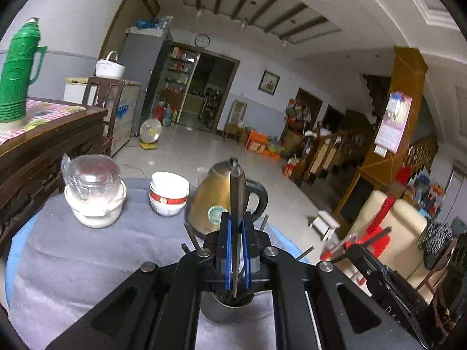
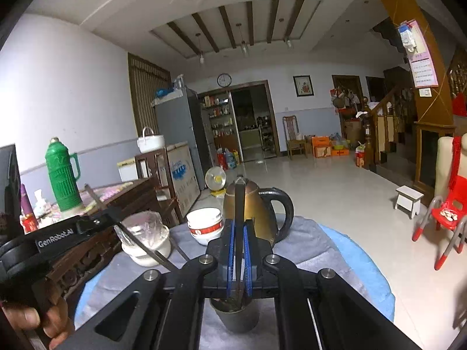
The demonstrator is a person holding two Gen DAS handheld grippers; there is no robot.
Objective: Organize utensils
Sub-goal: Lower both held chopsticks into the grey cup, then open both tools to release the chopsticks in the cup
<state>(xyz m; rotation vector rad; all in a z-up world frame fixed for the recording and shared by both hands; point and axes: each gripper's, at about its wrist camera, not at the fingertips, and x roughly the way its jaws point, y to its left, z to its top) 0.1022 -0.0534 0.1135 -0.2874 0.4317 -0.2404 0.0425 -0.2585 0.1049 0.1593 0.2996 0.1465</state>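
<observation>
My left gripper (image 1: 237, 227) is clamped on a long flat grey metal utensil (image 1: 237, 192), its blue-edged pads pressed against both faces of the strip, which stands nearly upright in front of the camera. Its lower end hangs over a small dark metal cup (image 1: 230, 306) that sits on the grey cloth-covered round table (image 1: 87, 262); several thin dark utensil handles (image 1: 191, 236) fan out of that cup. My right gripper (image 2: 239, 233) pinches a second slim dark utensil (image 2: 240, 204) the same way, also upright, its bottom end close to the cup's mouth. Whether either tip touches the cup, I cannot tell. Beyond my fingers stand a brass-coloured electric kettle with a black handle (image 1: 216, 198), a stack of white bowls with red bands (image 1: 169, 194), and a white jar under a plastic-wrapped glass lid (image 1: 95, 192).
</observation>
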